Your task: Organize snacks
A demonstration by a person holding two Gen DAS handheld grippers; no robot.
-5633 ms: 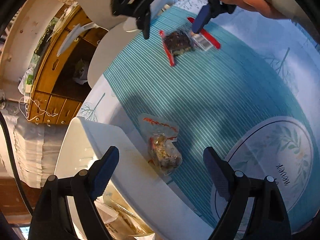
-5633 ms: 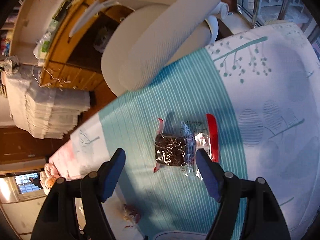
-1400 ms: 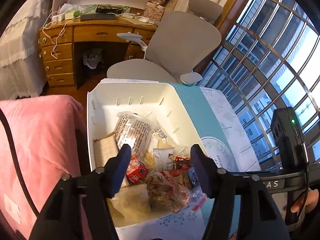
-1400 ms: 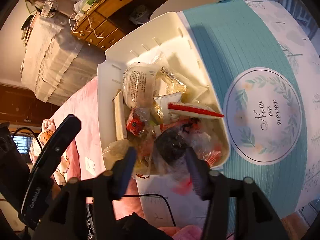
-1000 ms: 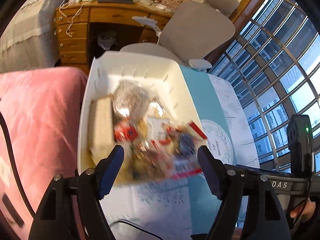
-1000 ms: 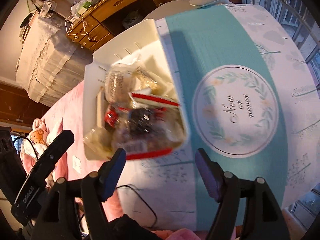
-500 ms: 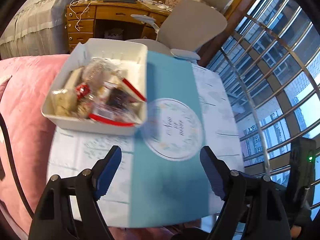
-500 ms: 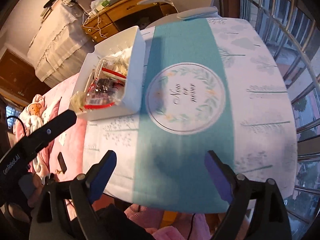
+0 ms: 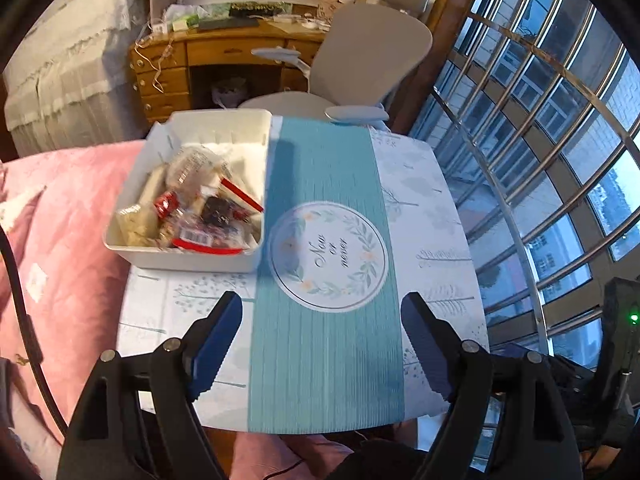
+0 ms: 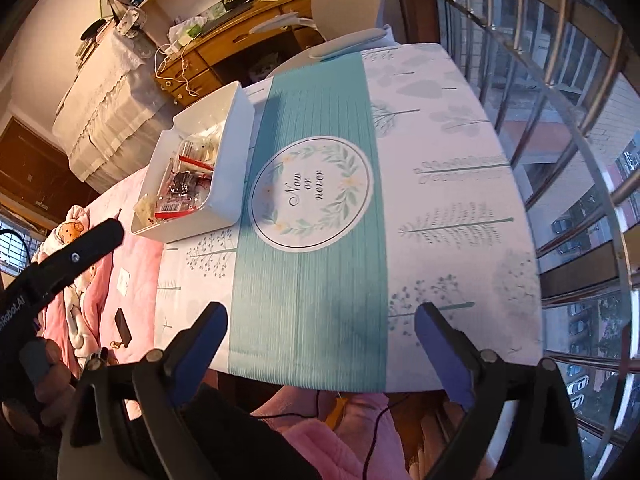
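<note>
A white plastic bin (image 9: 256,138) stands on the left side of the table and holds several snack packets (image 9: 208,212), among them a dark one with red edges. It also shows in the right wrist view (image 10: 230,168). My left gripper (image 9: 322,316) is open and empty, held above the table's near edge, well back from the bin. My right gripper (image 10: 320,322) is open and empty, also above the near edge. The table top around the bin carries no loose snacks.
The tablecloth (image 9: 328,360) has a teal stripe and a round "Now or never" print (image 9: 330,256). A grey office chair (image 9: 360,60) and a wooden desk (image 9: 224,56) stand behind the table. A pink bed (image 9: 60,240) lies left; barred windows (image 9: 560,160) are right.
Both grippers have pulled back and up from the bin to the table's near side. The dark red-edged packets that lay on the cloth are now in the bin.
</note>
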